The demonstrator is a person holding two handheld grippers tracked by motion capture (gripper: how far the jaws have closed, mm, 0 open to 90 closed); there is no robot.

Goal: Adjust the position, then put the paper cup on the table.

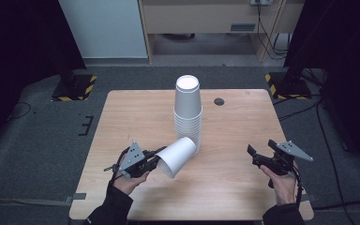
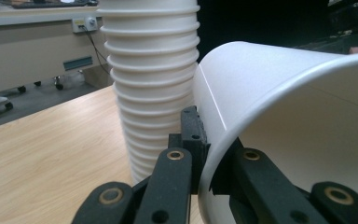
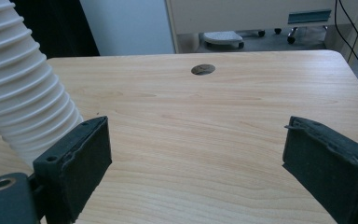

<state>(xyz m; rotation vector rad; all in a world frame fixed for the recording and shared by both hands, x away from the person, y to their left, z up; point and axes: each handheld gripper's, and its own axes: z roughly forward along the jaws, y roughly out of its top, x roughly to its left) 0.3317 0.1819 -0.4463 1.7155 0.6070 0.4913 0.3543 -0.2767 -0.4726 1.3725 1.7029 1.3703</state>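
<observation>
A tall stack of white paper cups (image 1: pixel 188 110) stands upside down at the middle of the wooden table (image 1: pixel 243 126). My left gripper (image 1: pixel 157 161) is shut on the rim of a single white cup (image 1: pixel 177 156), which lies tilted with its mouth toward me and its base beside the stack. In the left gripper view the jaws (image 2: pixel 208 154) pinch the cup wall (image 2: pixel 284 93), one jaw outside and one inside, with the stack (image 2: pixel 151 70) just behind. My right gripper (image 1: pixel 260 153) hovers open at the table's right with nothing between its jaws (image 3: pixel 205 168). The stack (image 3: pixel 18 93) leans in at that view's left.
A round cable hole (image 1: pixel 219 101) sits in the table's far right part, also seen as a dark hole (image 3: pixel 203 69) ahead of the right gripper. Beyond the table are grey floor, a cabinet and black stands with striped bases (image 1: pixel 75 86).
</observation>
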